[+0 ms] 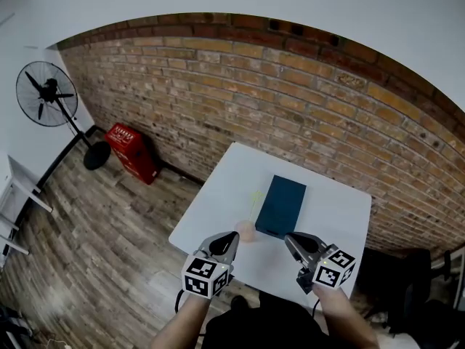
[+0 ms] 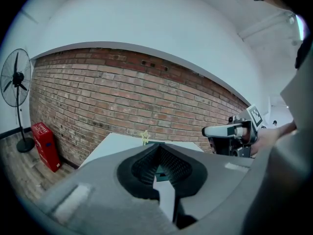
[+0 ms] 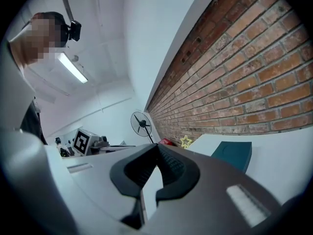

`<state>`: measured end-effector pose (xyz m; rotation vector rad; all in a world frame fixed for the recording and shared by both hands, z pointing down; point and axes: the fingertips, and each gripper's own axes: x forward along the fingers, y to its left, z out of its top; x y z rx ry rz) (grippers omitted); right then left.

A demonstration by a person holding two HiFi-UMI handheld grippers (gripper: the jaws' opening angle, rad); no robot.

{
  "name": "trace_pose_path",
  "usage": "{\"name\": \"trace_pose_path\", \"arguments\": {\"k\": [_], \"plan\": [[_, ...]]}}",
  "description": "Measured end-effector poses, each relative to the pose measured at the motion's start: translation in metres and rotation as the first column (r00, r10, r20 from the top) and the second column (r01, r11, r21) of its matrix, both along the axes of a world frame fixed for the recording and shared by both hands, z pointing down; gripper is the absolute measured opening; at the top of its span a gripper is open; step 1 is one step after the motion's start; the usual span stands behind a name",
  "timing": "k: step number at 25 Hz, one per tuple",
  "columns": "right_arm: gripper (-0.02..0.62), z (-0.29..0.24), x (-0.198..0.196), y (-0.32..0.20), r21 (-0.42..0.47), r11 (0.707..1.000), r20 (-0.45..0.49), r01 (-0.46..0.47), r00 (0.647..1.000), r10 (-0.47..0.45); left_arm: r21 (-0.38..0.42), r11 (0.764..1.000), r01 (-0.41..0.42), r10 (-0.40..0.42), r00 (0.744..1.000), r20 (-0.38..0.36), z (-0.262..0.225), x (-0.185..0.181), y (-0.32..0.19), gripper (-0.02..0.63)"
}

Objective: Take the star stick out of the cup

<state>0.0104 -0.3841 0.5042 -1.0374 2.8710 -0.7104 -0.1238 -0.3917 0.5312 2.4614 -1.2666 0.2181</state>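
Left hand-held gripper [image 1: 229, 238], right hand-held gripper [image 1: 292, 241] — jaws together, empty. Star stick [image 1: 254, 199] in pink cup [image 1: 245, 230], centre frame, near left tip. Likely best: open first, pinch stem above rim, lift straight — cup may tip.

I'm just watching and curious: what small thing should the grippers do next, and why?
Probably open the left gripper: its jaws are shut on nothing, and the star stick stands in the pink cup just ahead of it.
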Motion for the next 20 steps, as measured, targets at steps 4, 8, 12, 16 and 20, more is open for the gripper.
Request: {"name": "trace_pose_path", "arguments": {"k": [4,8,12,16,20], "plan": [[0.000,0.006,0.003,-0.020,-0.017,1.000,0.011,0.014,1.000,-0.014,-0.019,1.000,-0.002,0.003,1.000,0.026,0.009,0.010,-0.020,0.003],[0.000,0.016,0.011,-0.039,-0.047,0.999,0.019,0.018,1.000,-0.017,-0.026,0.999,-0.024,0.026,0.996,0.084,0.020,0.022,-0.039,0.005],[0.000,0.027,0.019,-0.055,-0.077,0.997,0.023,0.021,1.000,-0.019,-0.040,0.998,-0.048,0.052,0.992,0.119,0.035,0.033,-0.059,0.029],[0.000,0.040,0.024,-0.063,-0.106,0.994,0.026,0.027,0.999,-0.024,-0.064,0.997,-0.054,0.063,0.987,0.150,0.055,0.037,-0.076,0.078],[0.000,0.051,0.031,-0.072,-0.131,0.991,0.026,0.021,1.000,-0.018,-0.089,0.994,-0.064,0.080,0.979,0.187,0.073,0.041,-0.090,0.091]]}}
